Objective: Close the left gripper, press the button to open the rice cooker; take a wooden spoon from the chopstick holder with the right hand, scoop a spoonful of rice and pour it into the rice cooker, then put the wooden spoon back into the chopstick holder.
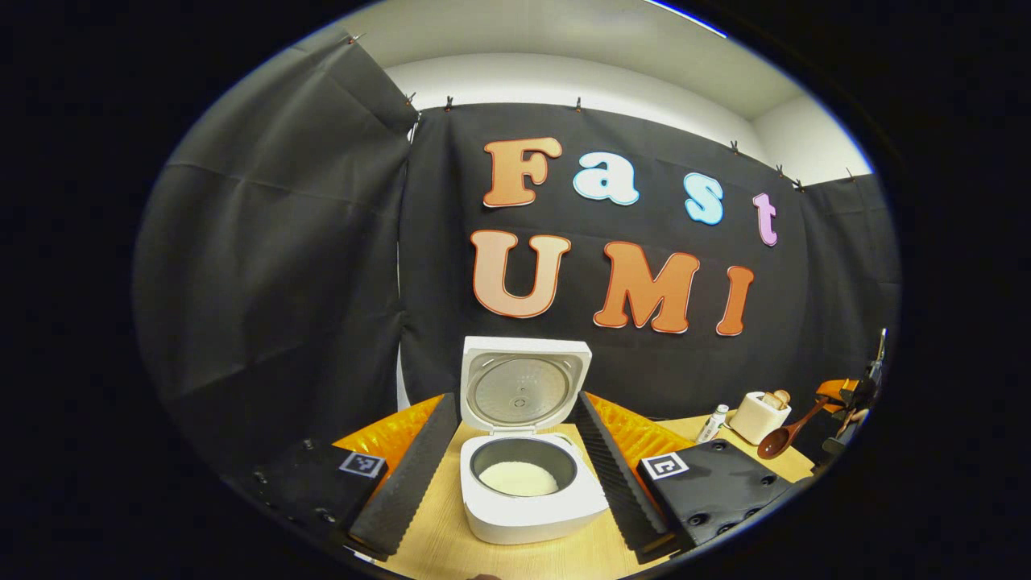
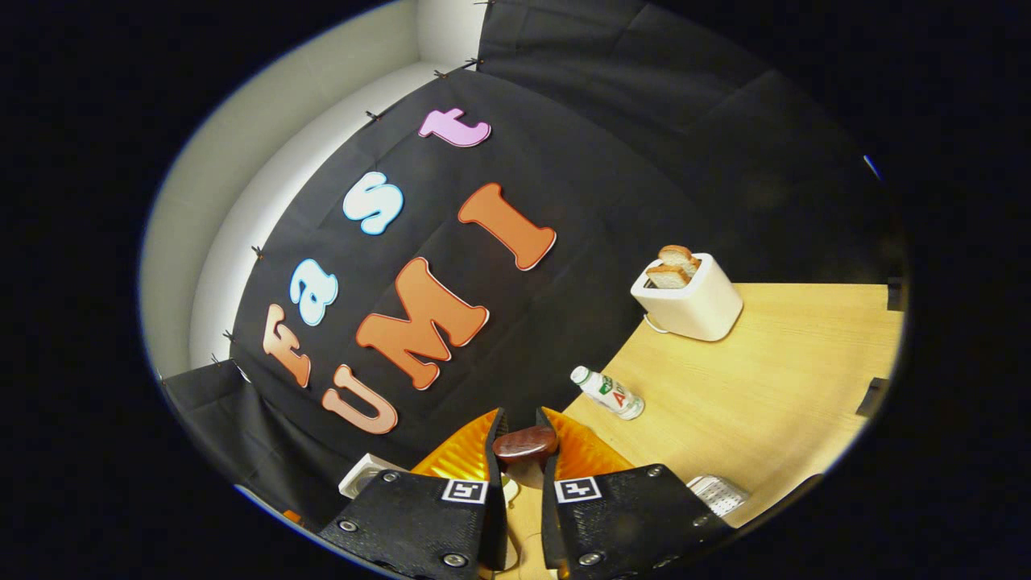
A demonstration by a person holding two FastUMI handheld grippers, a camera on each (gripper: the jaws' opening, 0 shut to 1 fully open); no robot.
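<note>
The rice cooker stood on the wooden table with its lid swung up and back, upright against the booth's black cloth wall. White rice lay in the bottom of its dark inner pot. The left gripper hung in front of the cooker with its fingers spread wide, one on either side of the cooker's body and apart from it.

Far off at the right edge of the left gripper view, the right gripper held the wooden spoon by its handle, the bowl of the spoon slanting down and left above the table. Near it stood a white toaster with bread slices in its slots, and a small bottle just left of the toaster.

In the right gripper view the right gripper had its fingers drawn in narrow, pressing on the spoon's handle, with the spoon's dark brown bowl sitting out past the fingertips. That view was tilted, so the table ran off to the right. The toaster stood toward the table's back edge by the cloth wall, and the bottle lay on its side nearer the gripper, well apart from the toaster. A ribbed metal thing at the table's near edge was possibly the chopstick holder, though too little of it showed to be sure. Part of the cooker's white lid peeked out left of the fingers.
</note>
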